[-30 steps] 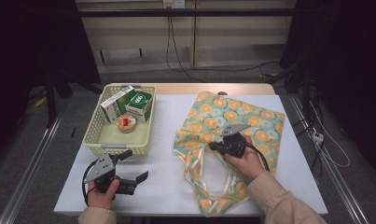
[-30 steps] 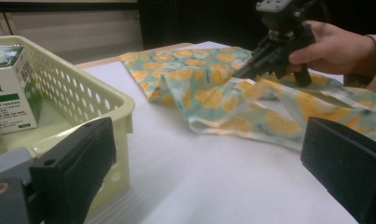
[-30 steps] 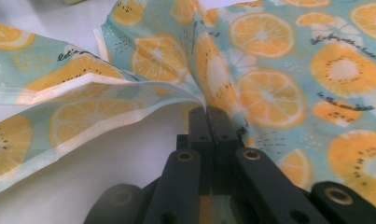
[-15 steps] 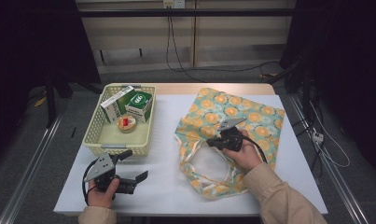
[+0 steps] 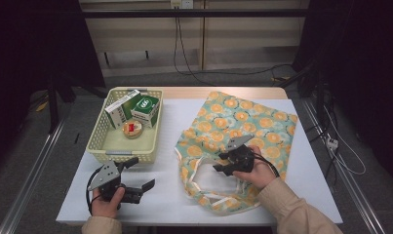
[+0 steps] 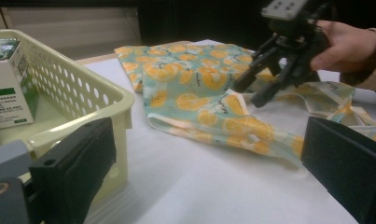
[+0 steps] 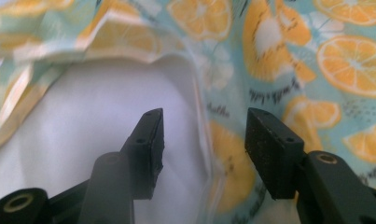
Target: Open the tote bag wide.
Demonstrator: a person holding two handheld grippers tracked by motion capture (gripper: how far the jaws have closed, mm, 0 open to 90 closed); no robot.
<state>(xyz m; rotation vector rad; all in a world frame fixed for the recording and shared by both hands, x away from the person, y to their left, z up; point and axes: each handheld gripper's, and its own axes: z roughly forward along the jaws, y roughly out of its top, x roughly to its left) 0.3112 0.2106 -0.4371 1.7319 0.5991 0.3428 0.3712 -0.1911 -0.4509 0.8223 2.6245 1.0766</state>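
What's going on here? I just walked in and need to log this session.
A person at a white table holds a gripper in each hand. The right gripper hangs open over the orange-print bag, its jaws astride the rim of the bag's mouth. The left gripper waits open near the table's front edge, beside the cream basket, which holds two green-and-white boxes and a small round item. Nothing is in the bag that I can see.

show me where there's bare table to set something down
Best patch: the white strip between the basket and the orange-print bag, running from the far edge down toward the left hand-held gripper. A narrower strip lies right of the bag. The right hand-held gripper hovers open over the bag's mouth, so it is crowded there. The basket's far end holds boxes.
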